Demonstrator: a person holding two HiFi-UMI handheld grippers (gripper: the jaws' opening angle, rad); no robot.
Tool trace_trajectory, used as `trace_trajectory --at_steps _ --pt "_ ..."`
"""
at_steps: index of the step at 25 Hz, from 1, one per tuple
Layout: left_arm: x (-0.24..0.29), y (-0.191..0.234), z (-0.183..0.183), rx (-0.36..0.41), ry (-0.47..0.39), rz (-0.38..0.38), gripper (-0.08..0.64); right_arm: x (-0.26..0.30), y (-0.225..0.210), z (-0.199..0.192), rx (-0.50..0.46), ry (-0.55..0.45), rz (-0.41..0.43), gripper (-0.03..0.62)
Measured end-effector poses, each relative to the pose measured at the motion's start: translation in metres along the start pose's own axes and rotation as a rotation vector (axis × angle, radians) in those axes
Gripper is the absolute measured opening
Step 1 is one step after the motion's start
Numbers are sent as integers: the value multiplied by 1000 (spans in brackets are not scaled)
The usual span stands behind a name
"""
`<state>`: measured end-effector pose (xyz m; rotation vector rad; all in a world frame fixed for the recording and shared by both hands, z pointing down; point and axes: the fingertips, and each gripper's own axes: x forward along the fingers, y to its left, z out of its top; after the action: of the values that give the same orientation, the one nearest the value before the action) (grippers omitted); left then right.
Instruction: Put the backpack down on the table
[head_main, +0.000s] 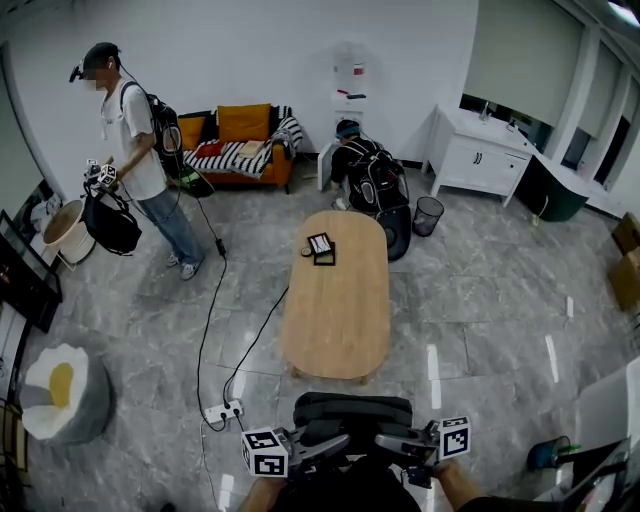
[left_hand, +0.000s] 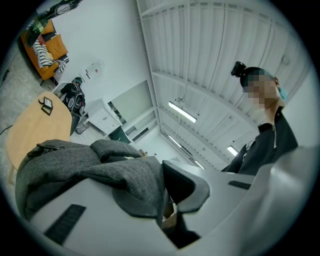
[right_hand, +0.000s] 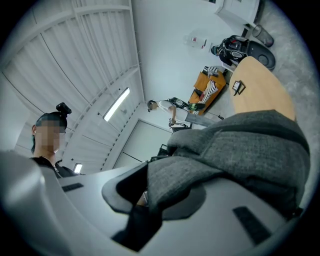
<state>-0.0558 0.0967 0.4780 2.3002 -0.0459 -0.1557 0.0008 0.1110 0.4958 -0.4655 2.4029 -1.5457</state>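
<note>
A dark grey backpack (head_main: 352, 412) hangs in front of me, just short of the near end of the oval wooden table (head_main: 335, 310). My left gripper (head_main: 328, 446) is shut on its left side and my right gripper (head_main: 388, 441) on its right side. In the left gripper view, grey backpack fabric (left_hand: 115, 167) is pinched between the jaws of the left gripper (left_hand: 163, 192), with the table (left_hand: 30, 130) beyond. In the right gripper view, the same fabric (right_hand: 250, 150) is clamped in the right gripper (right_hand: 144, 192).
A small dark framed object (head_main: 322, 248) lies on the table's far half. One person crouches (head_main: 365, 172) at the far end beside a black bin (head_main: 428, 214); another stands (head_main: 140, 150) at left holding a bag. A power strip (head_main: 223, 411) and cable lie on the floor at left.
</note>
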Motion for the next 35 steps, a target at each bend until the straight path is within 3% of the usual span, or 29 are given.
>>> trace_trajectory --at_steps 10,20,35 --pt "-6 9 23 29 -29 -3 48 17 -1 23 1 9 15 94" --pt "2 48 44 1 -2 32 48 28 -33 47 55 21 12 94" --pt "40 148 134 -43 -14 97 48 56 -101 167 97 56 54 94"
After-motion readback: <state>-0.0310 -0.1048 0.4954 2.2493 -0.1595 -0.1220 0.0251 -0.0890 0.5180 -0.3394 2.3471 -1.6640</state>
